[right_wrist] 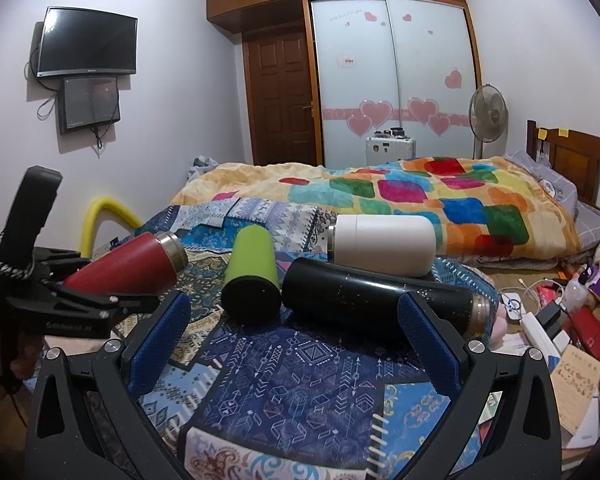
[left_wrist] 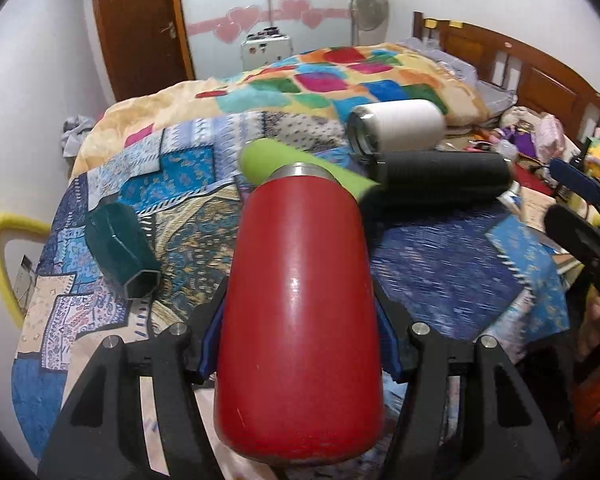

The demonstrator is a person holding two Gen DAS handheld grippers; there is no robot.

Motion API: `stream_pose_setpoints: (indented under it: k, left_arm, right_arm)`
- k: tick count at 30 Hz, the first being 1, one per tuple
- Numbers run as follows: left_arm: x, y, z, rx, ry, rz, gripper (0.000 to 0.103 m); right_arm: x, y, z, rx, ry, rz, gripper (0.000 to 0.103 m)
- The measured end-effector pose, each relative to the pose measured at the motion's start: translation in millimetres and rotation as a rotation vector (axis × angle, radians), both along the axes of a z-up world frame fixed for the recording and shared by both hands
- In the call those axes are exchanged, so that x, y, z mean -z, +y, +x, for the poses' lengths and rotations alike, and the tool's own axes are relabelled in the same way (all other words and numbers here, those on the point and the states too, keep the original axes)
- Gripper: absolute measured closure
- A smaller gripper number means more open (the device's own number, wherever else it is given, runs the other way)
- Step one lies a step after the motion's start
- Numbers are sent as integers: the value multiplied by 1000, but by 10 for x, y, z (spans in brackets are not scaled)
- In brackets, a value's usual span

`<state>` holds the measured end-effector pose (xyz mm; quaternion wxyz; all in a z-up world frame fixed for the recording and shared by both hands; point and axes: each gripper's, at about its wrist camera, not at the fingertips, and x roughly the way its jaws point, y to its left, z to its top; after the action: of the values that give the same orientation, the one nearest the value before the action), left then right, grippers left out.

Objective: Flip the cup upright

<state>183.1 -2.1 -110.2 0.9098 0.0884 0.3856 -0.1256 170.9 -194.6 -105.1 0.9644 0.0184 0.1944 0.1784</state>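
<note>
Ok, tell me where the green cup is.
The green cup lies on its side mid-bedspread in the right wrist view, between the red cup and the black flask.

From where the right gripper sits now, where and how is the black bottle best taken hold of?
Grip the black bottle across its plain cylindrical body, near the middle, coming down from above. It lies on its side, steel neck pointing right, so the round flanks are free. The right gripper is open and just in front; the green cup lies close on its left.
</note>
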Motion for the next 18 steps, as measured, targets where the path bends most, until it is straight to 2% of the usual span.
stream_pose_setpoints:
  k: [3, 8, 12, 18]
  left_arm:
    - [26, -122, -92, 26, -2, -1, 41]
    - [211, -338, -151, 71, 39, -16, 41]
    - [399, -484, -96, 100, 84, -21, 41]
    - [523, -591, -32, 121, 97, -12, 41]
  right_arm:
    - [2, -18, -57, 1, 0, -1, 0]
    - [51, -55, -106, 10, 17, -5, 0]
    - [147, -76, -93, 22, 49, -15, 0]
    - [259, -84, -61, 35, 79, -36, 0]
